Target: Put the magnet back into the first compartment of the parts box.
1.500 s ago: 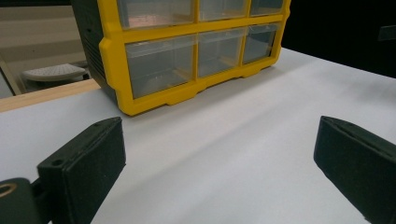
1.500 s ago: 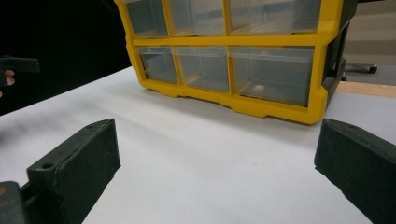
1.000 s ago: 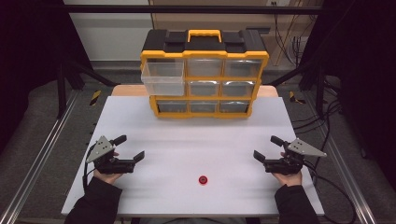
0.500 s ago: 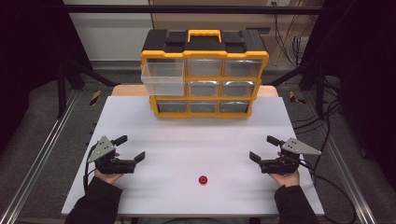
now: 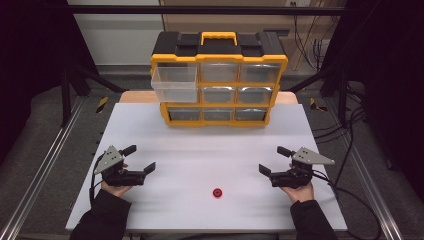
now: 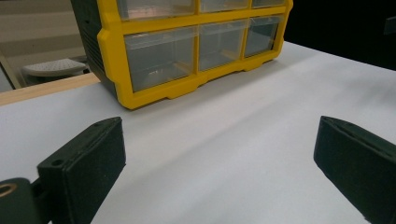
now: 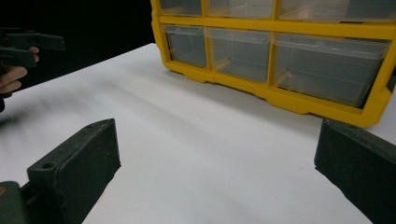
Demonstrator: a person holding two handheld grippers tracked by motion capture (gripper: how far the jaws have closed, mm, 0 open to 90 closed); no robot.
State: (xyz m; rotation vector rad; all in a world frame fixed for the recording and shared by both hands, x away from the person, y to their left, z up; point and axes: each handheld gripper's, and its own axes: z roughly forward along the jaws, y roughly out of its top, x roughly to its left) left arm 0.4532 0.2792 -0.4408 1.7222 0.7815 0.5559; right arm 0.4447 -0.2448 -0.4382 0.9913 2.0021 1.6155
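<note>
Left gripper [image 5: 139,158] and right gripper [image 5: 270,160]: fingers spread wide, holding nothing, over the white table [image 5: 190,145]. Small red object [image 5: 217,192] on the table's near edge between them. Yellow drawer organizer [image 5: 218,80] at far side, top-left drawer [image 5: 174,84] pulled out.

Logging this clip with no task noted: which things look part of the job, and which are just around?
Likely in play: red small part; organizer with its pulled-out drawer; left gripper; right gripper.
Just around: cables; yellow-black floor tape.
</note>
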